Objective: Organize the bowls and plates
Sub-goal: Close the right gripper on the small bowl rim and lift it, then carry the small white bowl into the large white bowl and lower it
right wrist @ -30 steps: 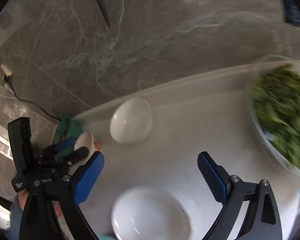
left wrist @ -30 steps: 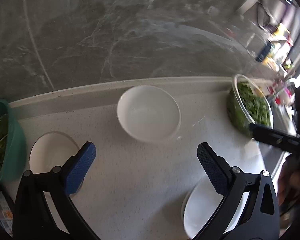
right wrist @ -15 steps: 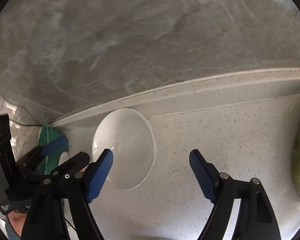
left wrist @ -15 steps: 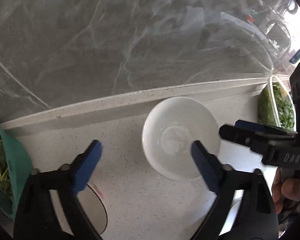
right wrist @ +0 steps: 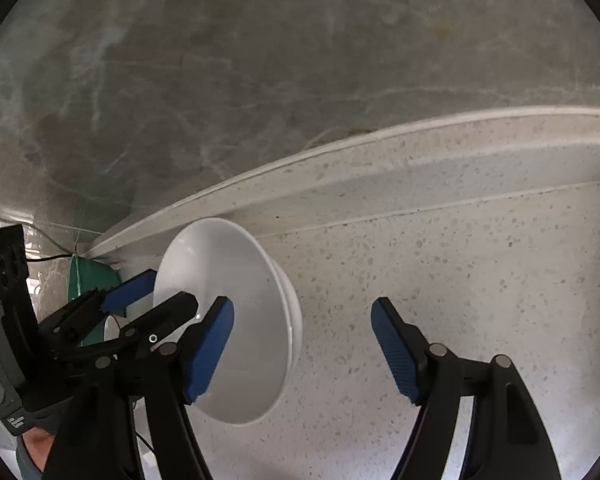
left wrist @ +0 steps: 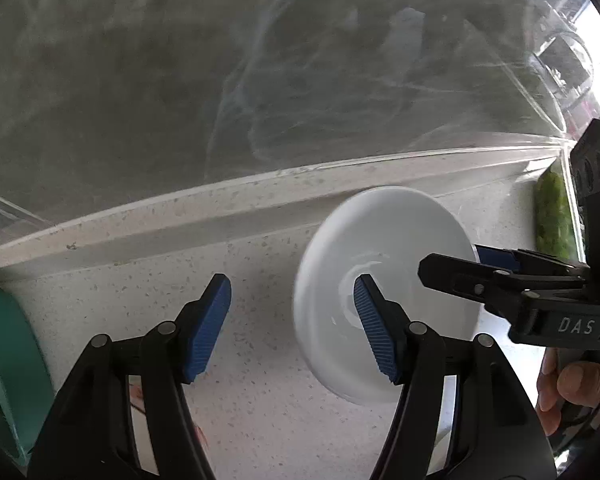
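Observation:
A white bowl (left wrist: 384, 248) stands on the speckled counter near the back ledge; it also shows in the right wrist view (right wrist: 236, 280). My left gripper (left wrist: 292, 326) is open, its right finger over the bowl's inside and its left finger outside the left rim. My right gripper (right wrist: 302, 346) is open, its left finger inside the bowl and its right finger outside to the right. Each gripper shows in the other's view, on opposite sides of the bowl.
A teal colander (left wrist: 4, 364) with greens sits at the left. A clear bowl of greens (left wrist: 552, 216) sits at the right by the ledge. A white plate (left wrist: 140, 408) lies under my left gripper. The grey marble wall (left wrist: 260, 80) rises behind the ledge.
Both grippers have moved forward to the white bowl, each now straddling a rim from opposite sides. The bowl looks blurred and slightly tilted.

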Available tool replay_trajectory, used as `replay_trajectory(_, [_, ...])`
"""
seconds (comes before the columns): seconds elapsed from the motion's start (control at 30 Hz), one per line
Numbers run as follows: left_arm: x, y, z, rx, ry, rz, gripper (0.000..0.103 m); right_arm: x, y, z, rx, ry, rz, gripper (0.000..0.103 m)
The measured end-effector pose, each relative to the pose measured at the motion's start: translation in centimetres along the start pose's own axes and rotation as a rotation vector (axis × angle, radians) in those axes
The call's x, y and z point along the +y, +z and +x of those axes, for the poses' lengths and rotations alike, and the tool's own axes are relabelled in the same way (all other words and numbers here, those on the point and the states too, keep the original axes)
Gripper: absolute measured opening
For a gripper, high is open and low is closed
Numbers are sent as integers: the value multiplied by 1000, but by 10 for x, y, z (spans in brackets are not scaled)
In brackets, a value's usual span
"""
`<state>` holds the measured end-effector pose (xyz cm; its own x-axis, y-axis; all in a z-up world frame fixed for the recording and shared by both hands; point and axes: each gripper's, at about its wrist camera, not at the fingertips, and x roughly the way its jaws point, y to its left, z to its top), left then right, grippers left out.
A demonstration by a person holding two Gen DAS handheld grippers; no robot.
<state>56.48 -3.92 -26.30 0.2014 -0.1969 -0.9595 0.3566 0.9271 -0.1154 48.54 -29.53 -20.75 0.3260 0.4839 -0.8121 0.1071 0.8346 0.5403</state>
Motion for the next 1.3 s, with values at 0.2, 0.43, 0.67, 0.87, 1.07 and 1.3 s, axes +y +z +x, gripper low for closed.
replay_trajectory(0.2, [15, 2, 20, 47, -81, -4, 23, -3, 0, 15, 48, 35, 11, 45])
replay_trajectory(0.43, [22, 2, 27, 48, -121, -9, 8, -1, -2, 22, 74, 68, 9, 14])
replay_trajectory(0.67, [5, -6, 20, 33, -111, 2, 7, 6, -12, 21, 58, 66, -1, 15])
replay_trajectory(0.87, [-3, -9, -4, 1, -124, -2, 7, 15, -18, 2, 29, 61, -15, 15])
replay_trajectory(1.07, [-18, -23, -34, -29, -141, 20, 7, 21, -30, -29, 8, 55, -38, 15])
replay_trajectory(1.3, [-53, -55, -77, -72, -153, 67, 7, 28, -71, -73, -3, 38, -75, 17])
